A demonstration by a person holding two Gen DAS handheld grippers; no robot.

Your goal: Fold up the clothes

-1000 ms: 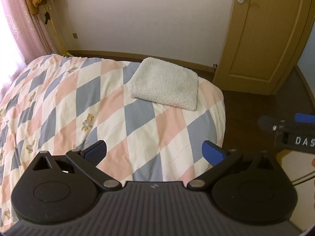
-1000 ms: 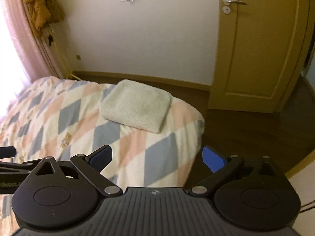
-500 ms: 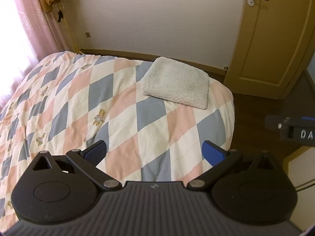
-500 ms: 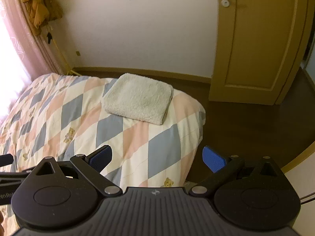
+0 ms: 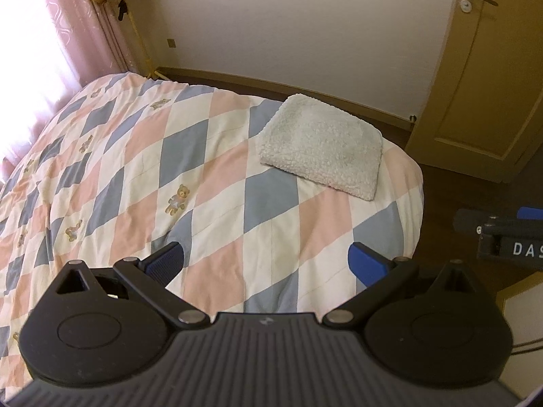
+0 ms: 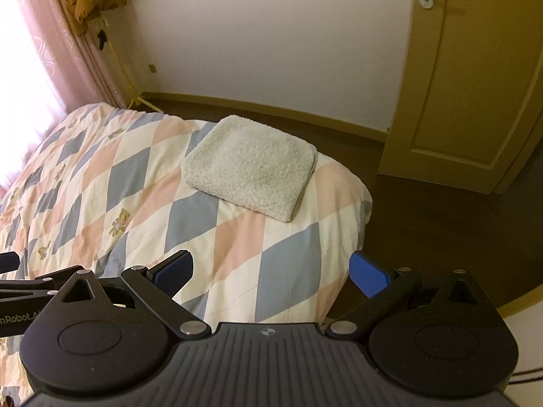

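A folded white fleecy garment [image 5: 322, 151] lies flat near the far corner of the bed; it also shows in the right wrist view [image 6: 249, 166]. My left gripper [image 5: 266, 261] is open and empty, held above the near part of the bed, well short of the garment. My right gripper [image 6: 273, 271] is open and empty, held above the bed's near right edge. The right gripper's body shows at the right edge of the left wrist view [image 5: 502, 234].
The bed has a quilt [image 5: 142, 169] in pink, blue and cream diamonds with small bears. A closed wooden door [image 6: 475, 78] stands at the right over dark floor [image 6: 441, 224]. A pink curtain [image 5: 68, 34] and bright window are at the left.
Both grippers have pulled back and risen, so more of the bed and the curtain shows. The folded garment has stayed in place. Both stay open.
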